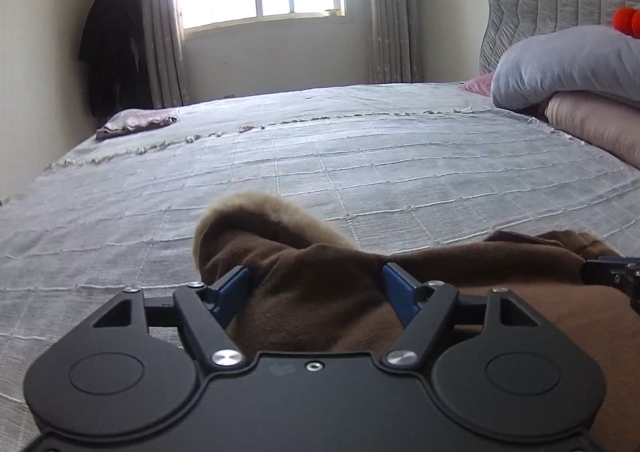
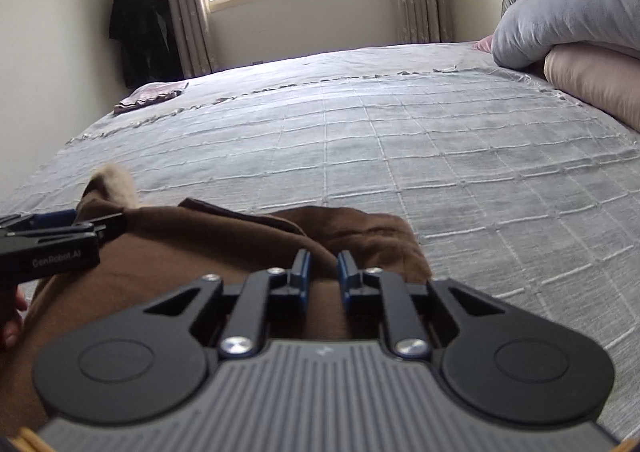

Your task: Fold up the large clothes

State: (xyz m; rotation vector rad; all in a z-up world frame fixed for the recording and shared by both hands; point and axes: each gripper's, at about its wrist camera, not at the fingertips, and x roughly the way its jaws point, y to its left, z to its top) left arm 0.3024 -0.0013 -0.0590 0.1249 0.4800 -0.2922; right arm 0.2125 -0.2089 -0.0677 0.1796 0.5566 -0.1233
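A brown garment with a cream fleece lining [image 1: 320,284] lies at the near edge of the bed. My left gripper [image 1: 316,288] has its jaws wide apart with a thick bunch of the garment between them. My right gripper [image 2: 323,276] is closed down on a fold of the brown garment [image 2: 240,244]. The left gripper also shows at the left of the right wrist view [image 2: 60,240], and the right gripper's tip shows at the right edge of the left wrist view [image 1: 612,272].
The bed has a grey checked bedspread [image 1: 360,171]. A folded pinkish cloth [image 1: 136,121] lies at the far left corner. A grey and pink duvet pile [image 1: 580,83] sits at the right by the headboard. Dark clothes [image 1: 114,51] hang in the corner beside the window.
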